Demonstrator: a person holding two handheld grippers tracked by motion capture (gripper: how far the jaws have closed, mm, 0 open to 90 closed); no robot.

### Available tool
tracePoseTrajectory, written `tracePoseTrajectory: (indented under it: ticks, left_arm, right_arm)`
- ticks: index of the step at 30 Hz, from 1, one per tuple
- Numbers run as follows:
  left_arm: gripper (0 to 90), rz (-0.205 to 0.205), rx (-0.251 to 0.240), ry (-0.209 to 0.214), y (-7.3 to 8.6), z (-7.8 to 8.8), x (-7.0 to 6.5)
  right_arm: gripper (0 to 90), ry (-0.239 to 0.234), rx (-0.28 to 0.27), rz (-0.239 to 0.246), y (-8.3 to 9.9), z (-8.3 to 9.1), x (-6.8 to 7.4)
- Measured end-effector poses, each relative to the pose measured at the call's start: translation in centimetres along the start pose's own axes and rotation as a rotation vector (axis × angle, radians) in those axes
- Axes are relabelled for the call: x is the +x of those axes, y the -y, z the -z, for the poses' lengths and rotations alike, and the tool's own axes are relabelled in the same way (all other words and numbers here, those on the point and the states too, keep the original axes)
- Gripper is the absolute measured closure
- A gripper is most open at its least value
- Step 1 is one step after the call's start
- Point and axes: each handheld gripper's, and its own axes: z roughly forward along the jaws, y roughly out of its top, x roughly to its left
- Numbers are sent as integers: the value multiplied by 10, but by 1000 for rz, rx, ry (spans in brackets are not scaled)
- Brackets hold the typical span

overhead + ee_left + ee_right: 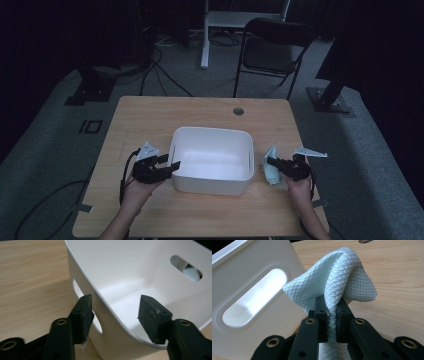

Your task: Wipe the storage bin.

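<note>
A white plastic bin (212, 131) stands in the middle of the wooden table (150, 115). My left gripper (169, 164) is at the bin's left wall (82, 270). Its jaws straddle that wall near the handle slot, one pad (83, 315) outside and the other pad (152, 315) inside, with gaps on both sides. In the left gripper view the gripper (117, 317) is open. My right gripper (274, 161) sits just right of the bin, shut on a pale blue quilted cloth (271, 170). The cloth (337, 275) bunches up above the gripper (333, 310), next to the bin's right handle slot (252, 300).
A round cable hole (238, 111) lies in the table behind the bin. A black folding chair (272, 50) and a white desk leg (205, 35) stand beyond the far edge. Bare wood shows in front of the bin and to the left.
</note>
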Motion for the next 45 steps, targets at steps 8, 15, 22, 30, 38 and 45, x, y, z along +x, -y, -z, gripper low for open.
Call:
tracePoseTrajectory:
  ticks: [8, 15, 22, 30, 38, 45]
  left_arm:
    - [393, -13, -65, 35, -11, 15, 6]
    - [332, -32, -90, 70, -24, 5, 22]
    - [291, -62, -127, 83, -34, -11, 41]
    - [305, -164, -135, 82, -52, -29, 57]
    - [336, -173, -133, 137, -64, -49, 73]
    - [361, -160, -120, 156, -64, -66, 82]
  right_arm:
    - [828, 1, -8, -3, 0, 2, -1]
    - [828, 7, -8, 9, 1, 3, 1]
    - [828, 4, -11, 6, 2, 4, 0]
    - [827, 1, 0, 9, 3, 2, 0]
    - [827, -1, 2, 3, 4, 1, -1]
    - [827, -3, 5, 2, 5, 1, -2]
